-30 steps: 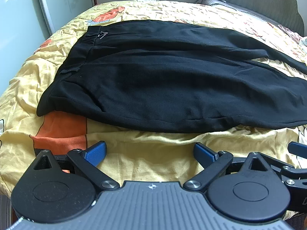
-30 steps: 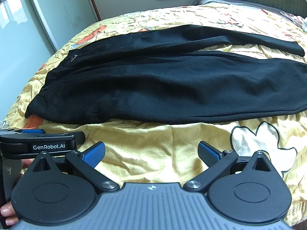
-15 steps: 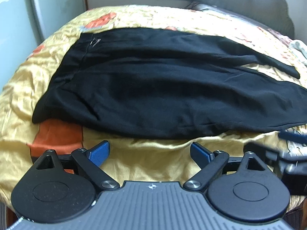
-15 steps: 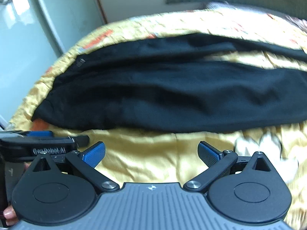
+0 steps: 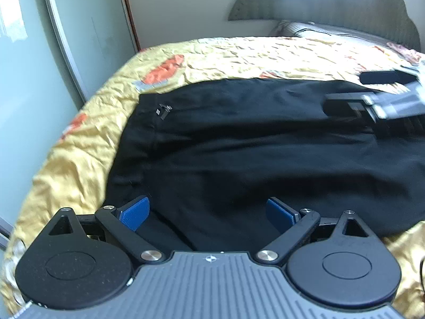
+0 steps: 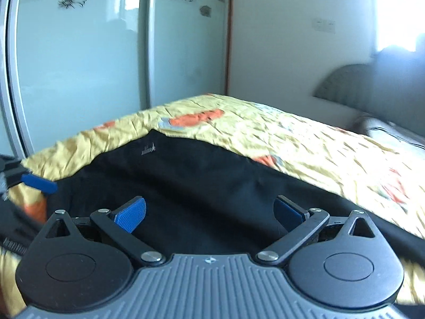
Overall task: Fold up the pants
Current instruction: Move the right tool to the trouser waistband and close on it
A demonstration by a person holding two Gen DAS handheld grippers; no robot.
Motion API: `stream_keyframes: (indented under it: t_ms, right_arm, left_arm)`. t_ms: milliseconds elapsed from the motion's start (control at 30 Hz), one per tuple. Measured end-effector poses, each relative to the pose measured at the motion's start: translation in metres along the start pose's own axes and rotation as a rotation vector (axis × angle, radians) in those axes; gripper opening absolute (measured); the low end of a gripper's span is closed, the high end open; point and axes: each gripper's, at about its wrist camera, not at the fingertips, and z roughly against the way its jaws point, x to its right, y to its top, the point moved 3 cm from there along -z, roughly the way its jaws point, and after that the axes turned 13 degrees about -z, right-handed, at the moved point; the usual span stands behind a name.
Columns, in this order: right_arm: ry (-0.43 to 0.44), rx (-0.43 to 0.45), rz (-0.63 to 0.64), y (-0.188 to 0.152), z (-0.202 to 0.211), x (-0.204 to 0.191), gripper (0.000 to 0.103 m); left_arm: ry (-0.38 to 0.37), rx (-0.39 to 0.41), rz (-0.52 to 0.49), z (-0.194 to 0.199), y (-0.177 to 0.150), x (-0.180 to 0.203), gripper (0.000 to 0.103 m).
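Black pants (image 5: 239, 154) lie flat across a yellow bedspread, waistband to the left with a small metal clasp (image 5: 164, 111) near it. My left gripper (image 5: 208, 214) hovers open over the near waist end of the pants, nothing between its blue pads. The right gripper shows blurred at the right edge of the left wrist view (image 5: 372, 103), over the legs. In the right wrist view the pants (image 6: 212, 186) fill the foreground and my right gripper (image 6: 209, 212) is open above them. The left gripper's blue fingertip (image 6: 39, 183) shows at the far left.
The yellow bedspread (image 5: 239, 55) with orange patches covers the bed. A glass sliding wardrobe door (image 6: 79, 66) stands close behind the bed's left side. A grey headboard (image 5: 318, 8) and a pillow (image 5: 332, 32) lie at the far right end.
Both grippers have moved forward from the bed's near edge to above the pants. The right one has swung left, now facing the wardrobe door. Both stayed open.
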Motion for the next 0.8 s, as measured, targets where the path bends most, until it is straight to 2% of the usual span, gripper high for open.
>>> stream_keyframes:
  t_ms: [67,200,300,367,400,467,533,800]
  right_arm:
    - [0.053,-0.047,-0.002,0.017,-0.029,0.007,0.103]
    - [0.116,-0.105,0.019,0.046,-0.088,0.025,0.103]
    - [0.131,-0.141,0.074,0.056,-0.127,0.034,0.102]
    - [0.146,-0.169,0.109,0.063,-0.155,0.038,0.094]
    - [0.162,-0.186,0.107,0.066,-0.168,0.042,0.091]
    - [0.202,-0.219,0.087,0.073,-0.188,0.048,0.078]
    - [0.244,-0.252,0.075,0.079,-0.208,0.052,0.071]
    - [0.286,-0.340,0.172,0.081,-0.266,0.038,0.063]
  left_arm:
    - [0.023,-0.004,0.005,-0.006,0.007,-0.006,0.098]
    - [-0.004,-0.015,0.063,-0.022,0.017,-0.026,0.097]
    - [-0.022,-0.030,0.122,-0.035,0.022,-0.041,0.095]
    - [-0.020,-0.039,0.142,-0.042,0.025,-0.049,0.096]
    - [-0.020,-0.043,0.144,-0.045,0.027,-0.052,0.096]
    - [-0.013,-0.054,0.148,-0.052,0.031,-0.057,0.096]
    - [-0.015,-0.063,0.147,-0.058,0.034,-0.060,0.096]
    - [-0.026,-0.112,0.186,-0.086,0.049,-0.073,0.096]
